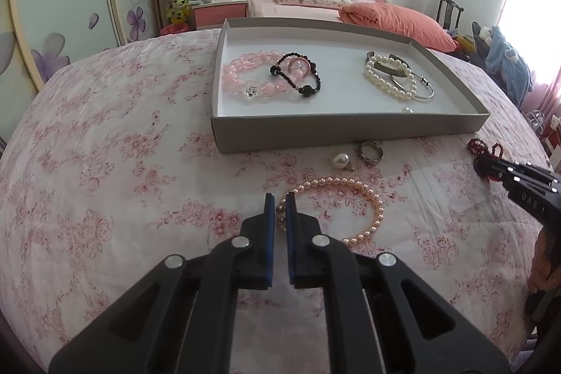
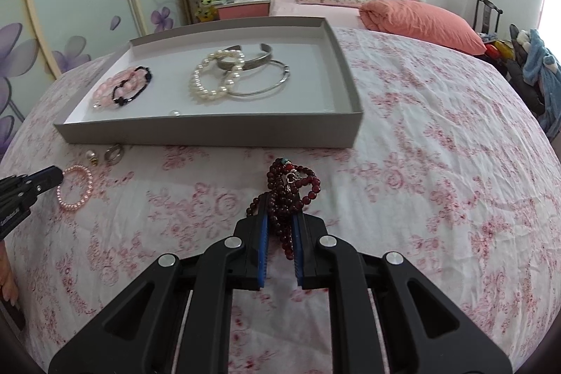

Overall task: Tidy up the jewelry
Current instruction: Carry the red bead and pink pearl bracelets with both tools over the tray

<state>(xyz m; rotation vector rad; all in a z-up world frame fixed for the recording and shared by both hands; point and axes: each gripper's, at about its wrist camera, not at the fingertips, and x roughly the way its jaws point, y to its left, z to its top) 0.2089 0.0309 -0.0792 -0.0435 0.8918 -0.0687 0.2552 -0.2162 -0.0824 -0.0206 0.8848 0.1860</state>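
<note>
Jewelry is lying partly on the floral bedspread (image 1: 105,198), partly in the shallow grey cardboard tray (image 1: 350,125). Left gripper (image 1: 279,198) is pinching the peach pearl bracelet (image 1: 364,202); right gripper (image 2: 280,221) is clamping the dark red bead strand (image 2: 287,184). Best lifting both clear of the tray wall before releasing. Tray is holding a pink bead bracelet (image 1: 242,72), black bead bracelet (image 1: 301,76), white pearl bracelet (image 1: 385,76), silver bangles (image 1: 420,86).

White lettering "DAS" is legible on the body of the right gripper (image 1: 491,169), seen from the left wrist view; following characters are cut off. No other text is readable.
</note>
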